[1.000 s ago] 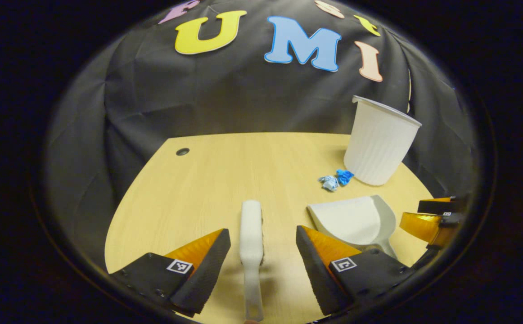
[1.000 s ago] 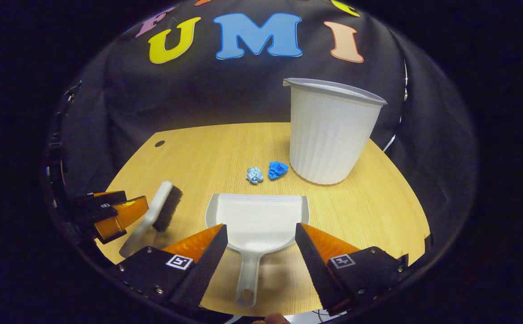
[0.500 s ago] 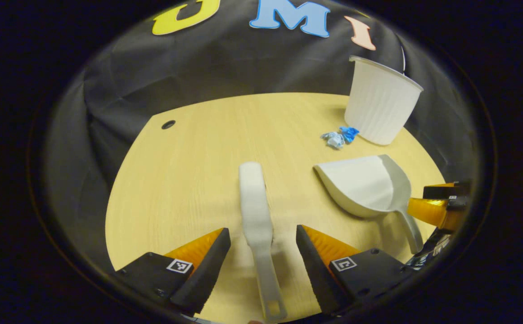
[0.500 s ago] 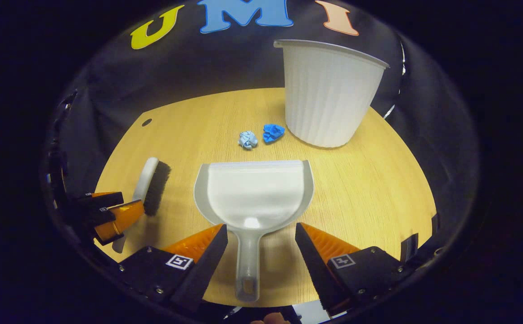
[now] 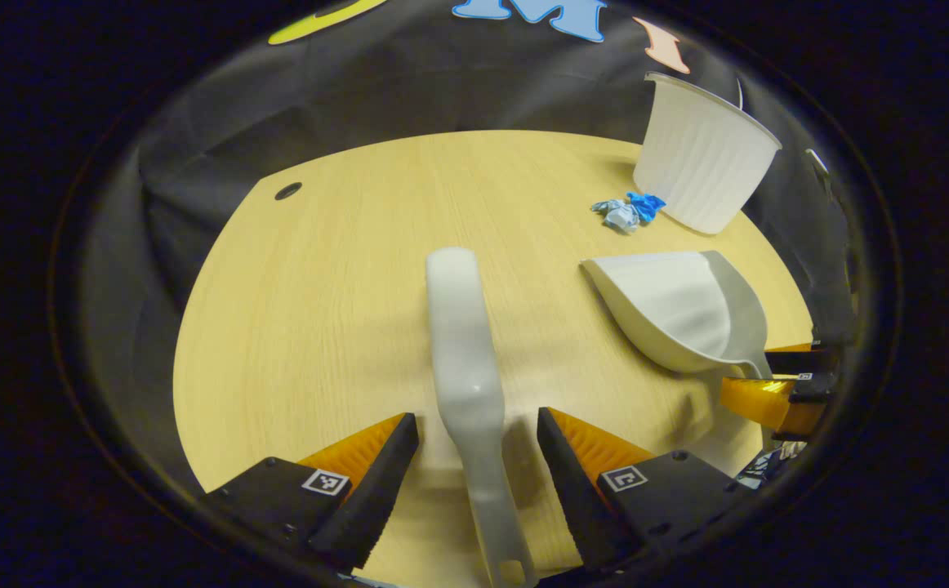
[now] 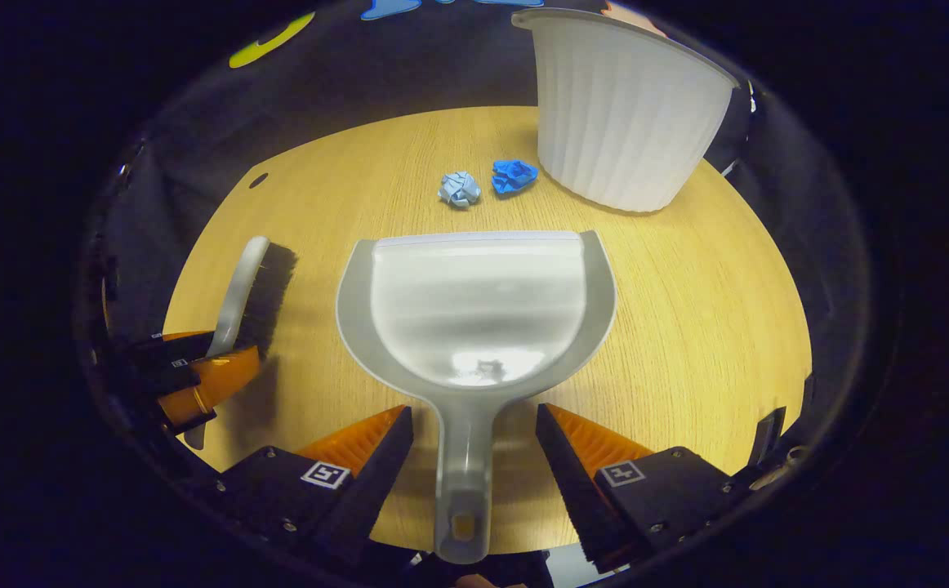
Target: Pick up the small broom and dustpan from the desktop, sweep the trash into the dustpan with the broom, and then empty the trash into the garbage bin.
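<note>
1. The small broom (image 5: pixel 462 343) and dustpan (image 6: pixel 474 306) lie on the counter (image 5: pixel 319 310), each handle between a hand-held gripper's spread, untouching fingers: left hand-held gripper (image 5: pixel 477 474), right hand-held gripper (image 6: pixel 474 474).
2. Pickup step; next, both should close on the handles.
3. Trash (image 6: pixel 487 183) sits beside the garbage bin (image 6: pixel 625 106).

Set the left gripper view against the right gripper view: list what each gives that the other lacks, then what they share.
Left gripper view: the broom from its plain white back, its handle lying between the fingers of the open left gripper, and the dustpan seen side-on.
Right gripper view: the broom's dark bristles, the dustpan's hollow inside, and its handle lying between the fingers of the open right gripper.
Shared: the white garbage bin, the light blue paper wad and the blue paper wad beside it, and the wooden desktop.
</note>
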{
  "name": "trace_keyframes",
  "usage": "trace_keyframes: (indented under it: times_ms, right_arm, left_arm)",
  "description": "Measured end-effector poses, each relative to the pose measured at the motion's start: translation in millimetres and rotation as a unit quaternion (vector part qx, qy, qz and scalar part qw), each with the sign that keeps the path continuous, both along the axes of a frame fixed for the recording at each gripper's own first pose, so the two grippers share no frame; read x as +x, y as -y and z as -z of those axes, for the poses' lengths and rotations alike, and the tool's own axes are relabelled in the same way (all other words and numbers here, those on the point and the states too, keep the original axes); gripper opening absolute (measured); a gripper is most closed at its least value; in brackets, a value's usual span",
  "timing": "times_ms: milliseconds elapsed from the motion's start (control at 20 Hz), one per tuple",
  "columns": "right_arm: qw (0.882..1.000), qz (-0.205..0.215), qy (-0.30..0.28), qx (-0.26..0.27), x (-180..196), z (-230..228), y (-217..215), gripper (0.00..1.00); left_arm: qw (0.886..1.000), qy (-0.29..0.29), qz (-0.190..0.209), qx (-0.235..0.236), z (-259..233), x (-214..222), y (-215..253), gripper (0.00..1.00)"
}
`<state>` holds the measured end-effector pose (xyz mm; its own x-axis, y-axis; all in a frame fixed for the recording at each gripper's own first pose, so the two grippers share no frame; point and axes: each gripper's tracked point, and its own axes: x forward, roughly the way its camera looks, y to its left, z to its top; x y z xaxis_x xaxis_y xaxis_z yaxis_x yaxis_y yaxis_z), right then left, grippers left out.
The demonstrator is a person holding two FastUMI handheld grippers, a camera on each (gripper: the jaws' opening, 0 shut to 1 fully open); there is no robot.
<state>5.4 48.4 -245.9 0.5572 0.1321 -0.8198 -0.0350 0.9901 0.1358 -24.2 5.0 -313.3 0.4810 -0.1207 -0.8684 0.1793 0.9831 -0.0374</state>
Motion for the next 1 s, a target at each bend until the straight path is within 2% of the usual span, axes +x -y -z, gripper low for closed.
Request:
trace_keyframes:
  times_ms: [150, 250, 300, 350, 400, 450, 500, 600, 650, 700, 750, 1000]
  right_arm:
    - [1.0, -0.005, -0.007, -0.004, 4, 6, -2, 0.95]
    - [1.0, -0.008, -0.011, -0.01, 7, 11, -1, 0.95]
    - [1.0, -0.009, -0.01, -0.013, 9, 12, -1, 0.89]
    - [1.0, -0.011, -0.01, -0.015, 9, 15, 0, 0.83]
    - [1.0, -0.015, -0.007, -0.016, 11, 15, -1, 0.78]
    - [1.0, -0.013, -0.007, -0.022, 11, 17, 2, 0.77]
    - [1.0, -0.019, -0.003, -0.016, 11, 16, 0, 0.57]
    - [0.999, -0.021, 0.002, -0.024, 7, 13, 4, 0.49]
    - [0.999, -0.028, 0.005, -0.025, 11, 20, 4, 0.37]
    - [0.999, -0.031, 0.007, -0.026, 9, 19, 6, 0.37]
    - [0.999, -0.033, 0.009, -0.027, 9, 19, 6, 0.36]
    - [0.998, -0.058, 0.016, -0.032, 10, 21, 15, 0.33]
  left_arm:
    - [1.0, -0.008, 0.003, 0.002, 8, 3, -1, 0.96]
    - [1.0, -0.014, -0.003, 0.0, 13, 5, -1, 0.92]
    - [1.0, -0.016, -0.007, 0.0, 16, 6, -2, 0.88]
    - [1.0, -0.018, -0.011, 0.0, 17, 7, -4, 0.82]
    - [1.0, -0.015, -0.013, 0.006, 19, 8, -7, 0.69]
    - [1.0, -0.014, -0.013, 0.007, 18, 11, -8, 0.64]
    - [1.0, -0.012, -0.012, 0.01, 19, 12, -7, 0.59]
    - [1.0, -0.008, -0.008, 0.012, 17, 15, -7, 0.58]
    - [1.0, -0.006, -0.008, 0.014, 17, 16, -8, 0.54]
    - [1.0, -0.005, -0.007, 0.015, 16, 18, -8, 0.49]
    - [1.0, -0.002, -0.007, 0.018, 17, 20, -8, 0.51]
    - [1.0, 0.002, 0.007, 0.026, 14, 30, -5, 0.41]
